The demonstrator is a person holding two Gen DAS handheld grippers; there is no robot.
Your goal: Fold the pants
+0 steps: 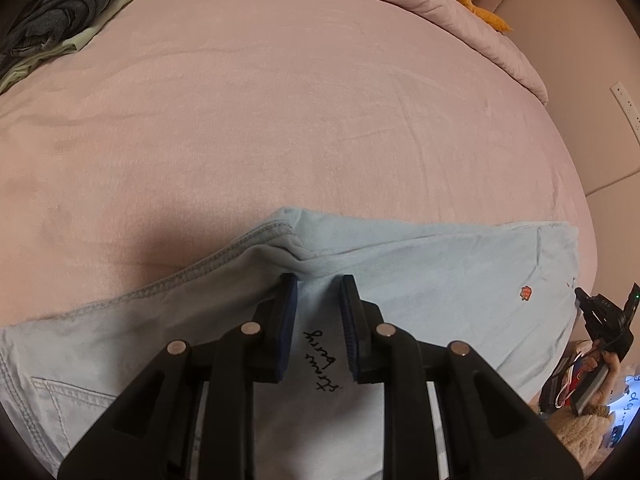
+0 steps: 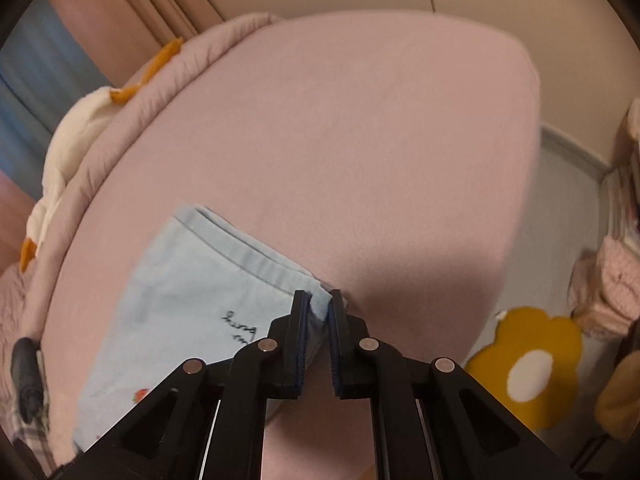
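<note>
Pants (image 1: 440, 264), pale blue, lying flat at the near edge of the pink bed (image 1: 280, 120). Left gripper (image 1: 318, 280) apparently pinching a bunched fold; right gripper (image 2: 318, 294) clamped on the hem corner.

dim warm light, soft shadows on the bed (image 1: 280, 120), fisheye-bent dark edges.

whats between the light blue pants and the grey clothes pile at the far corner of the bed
Nothing: in the left wrist view, only bare pink sheet stretches from the pants to the grey clothes pile.
</note>
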